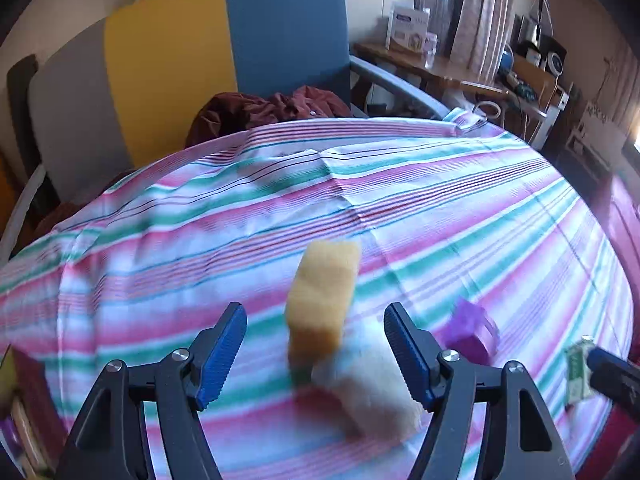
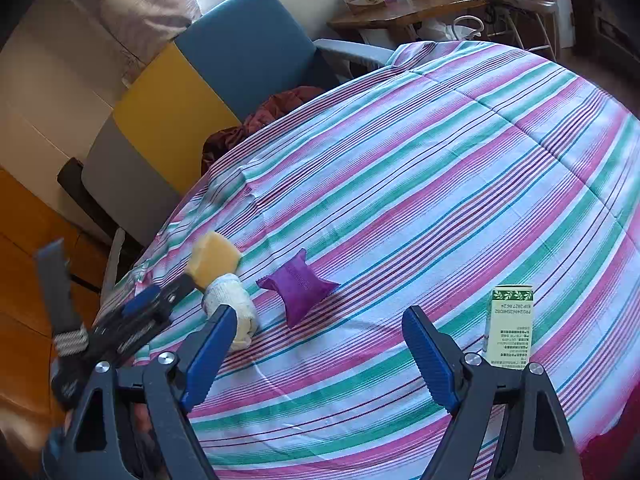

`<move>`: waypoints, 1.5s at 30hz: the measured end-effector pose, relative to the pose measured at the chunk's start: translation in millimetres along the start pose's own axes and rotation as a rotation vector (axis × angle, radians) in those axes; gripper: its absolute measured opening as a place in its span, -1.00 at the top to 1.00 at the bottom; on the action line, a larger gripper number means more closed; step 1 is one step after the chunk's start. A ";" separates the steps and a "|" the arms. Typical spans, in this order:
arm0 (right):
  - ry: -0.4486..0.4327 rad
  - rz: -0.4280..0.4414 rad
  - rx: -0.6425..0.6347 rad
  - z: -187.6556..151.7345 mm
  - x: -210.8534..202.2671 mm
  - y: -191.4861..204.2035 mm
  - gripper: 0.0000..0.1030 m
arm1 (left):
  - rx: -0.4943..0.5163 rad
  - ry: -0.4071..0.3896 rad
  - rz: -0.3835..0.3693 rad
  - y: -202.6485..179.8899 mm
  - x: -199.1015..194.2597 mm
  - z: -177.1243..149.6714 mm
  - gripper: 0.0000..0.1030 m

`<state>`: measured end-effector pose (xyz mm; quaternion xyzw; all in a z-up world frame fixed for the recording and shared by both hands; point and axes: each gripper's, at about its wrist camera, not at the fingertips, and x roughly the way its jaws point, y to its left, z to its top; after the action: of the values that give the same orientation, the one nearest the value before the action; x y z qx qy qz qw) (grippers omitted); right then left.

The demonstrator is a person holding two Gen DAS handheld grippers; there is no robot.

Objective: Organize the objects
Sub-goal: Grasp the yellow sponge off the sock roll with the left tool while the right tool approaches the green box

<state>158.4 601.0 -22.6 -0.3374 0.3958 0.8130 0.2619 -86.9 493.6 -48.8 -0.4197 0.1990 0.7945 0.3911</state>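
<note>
A yellow sponge (image 1: 322, 300) stands on end on the striped tablecloth (image 1: 440, 208), leaning against a rolled white cloth (image 1: 372, 388). My left gripper (image 1: 316, 356) is open, its jaws on either side of both, touching neither. It also shows in the right wrist view (image 2: 160, 296). A purple pouch (image 2: 298, 286) lies right of them, and also shows in the left wrist view (image 1: 472, 330). A green and white box (image 2: 510, 326) stands at the right. My right gripper (image 2: 320, 356) is open and empty, above the cloth near the front edge.
A sofa (image 1: 224, 52) with grey, yellow and blue panels stands behind the table, with a dark red garment (image 1: 264, 108) on it. A wooden desk (image 1: 440, 68) with boxes and clutter stands at the back right. Books (image 1: 24, 400) lie at the left edge.
</note>
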 end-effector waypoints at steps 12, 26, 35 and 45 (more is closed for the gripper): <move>-0.148 -0.015 0.115 9.7 -23.6 -27.5 -0.66 | -0.073 -0.043 -0.032 17.9 -1.5 -10.6 0.31; -0.268 -0.078 0.429 13.6 -50.5 -93.3 -0.66 | -0.091 -0.050 -0.132 19.9 -106.5 -139.7 0.31; -0.128 -0.166 0.057 12.3 -8.2 -16.3 -0.66 | -0.096 -0.086 -0.160 29.3 -153.2 -192.3 0.31; -0.143 -0.516 0.123 16.1 -11.1 -48.0 -0.70 | -0.185 -0.130 -0.196 58.6 -179.2 -215.7 0.31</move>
<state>193.1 638.9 -29.2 -0.3522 0.3261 0.7156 0.5075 38.4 237.1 -24.7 -0.4194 0.0571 0.7928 0.4385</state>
